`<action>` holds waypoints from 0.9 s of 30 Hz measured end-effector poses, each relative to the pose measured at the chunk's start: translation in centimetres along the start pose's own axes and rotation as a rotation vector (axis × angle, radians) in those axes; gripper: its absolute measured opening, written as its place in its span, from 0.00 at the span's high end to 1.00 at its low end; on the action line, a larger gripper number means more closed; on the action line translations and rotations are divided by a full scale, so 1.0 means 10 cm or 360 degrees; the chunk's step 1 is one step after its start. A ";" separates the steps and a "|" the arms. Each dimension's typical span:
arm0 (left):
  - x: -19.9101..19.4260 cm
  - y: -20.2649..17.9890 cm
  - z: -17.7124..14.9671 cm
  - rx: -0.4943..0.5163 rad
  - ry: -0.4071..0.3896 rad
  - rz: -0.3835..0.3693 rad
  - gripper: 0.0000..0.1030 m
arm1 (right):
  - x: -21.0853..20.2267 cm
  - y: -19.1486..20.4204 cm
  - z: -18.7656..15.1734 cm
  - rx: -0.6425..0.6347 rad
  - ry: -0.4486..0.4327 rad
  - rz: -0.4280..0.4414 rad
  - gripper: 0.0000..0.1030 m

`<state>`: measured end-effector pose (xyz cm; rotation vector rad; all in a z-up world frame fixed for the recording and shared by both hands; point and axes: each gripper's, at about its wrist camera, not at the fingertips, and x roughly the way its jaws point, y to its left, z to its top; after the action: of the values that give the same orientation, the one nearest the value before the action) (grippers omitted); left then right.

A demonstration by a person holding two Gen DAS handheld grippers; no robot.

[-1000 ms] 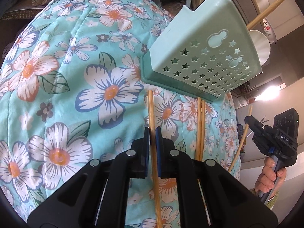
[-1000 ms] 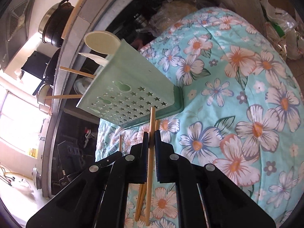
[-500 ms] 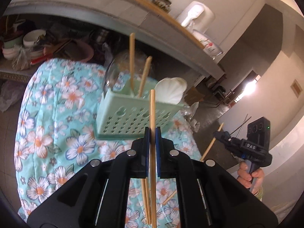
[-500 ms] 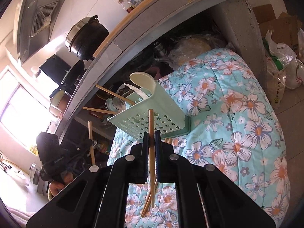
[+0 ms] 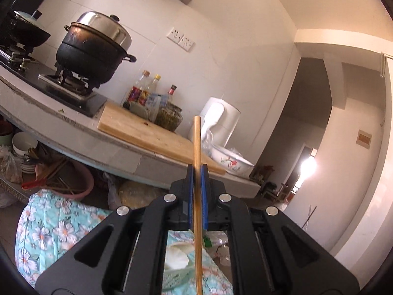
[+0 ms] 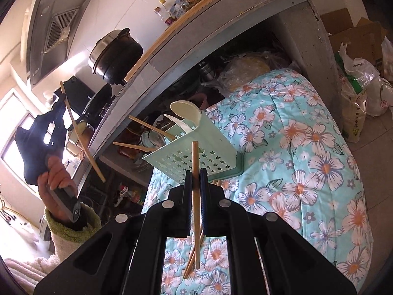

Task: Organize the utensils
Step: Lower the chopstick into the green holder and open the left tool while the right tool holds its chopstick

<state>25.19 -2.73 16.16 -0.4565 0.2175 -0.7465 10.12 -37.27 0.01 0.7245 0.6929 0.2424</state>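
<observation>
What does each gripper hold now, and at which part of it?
The left gripper holds one chopstick and the right gripper holds another chopstick; each is clamped partway along, both ends free.

In the left wrist view the mint utensil basket [image 5: 175,276] is mostly hidden behind the left tool [image 5: 197,172], and the held chopstick [image 5: 197,147] runs off the bottom edge. In the right wrist view the loose chopsticks [image 6: 190,263] on the floral cloth [image 6: 294,172] are half covered by the right tool [image 6: 195,174].
</observation>
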 end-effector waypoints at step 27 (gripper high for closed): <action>0.91 0.51 -0.69 -0.0041 -0.0013 0.0427 0.95 | -0.11 -0.13 -0.01 0.0033 -0.0026 -0.0001 0.94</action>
<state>32.40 -7.97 7.43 -0.4443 0.2749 -0.4799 9.14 -38.67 -0.42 0.7454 0.6806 0.2290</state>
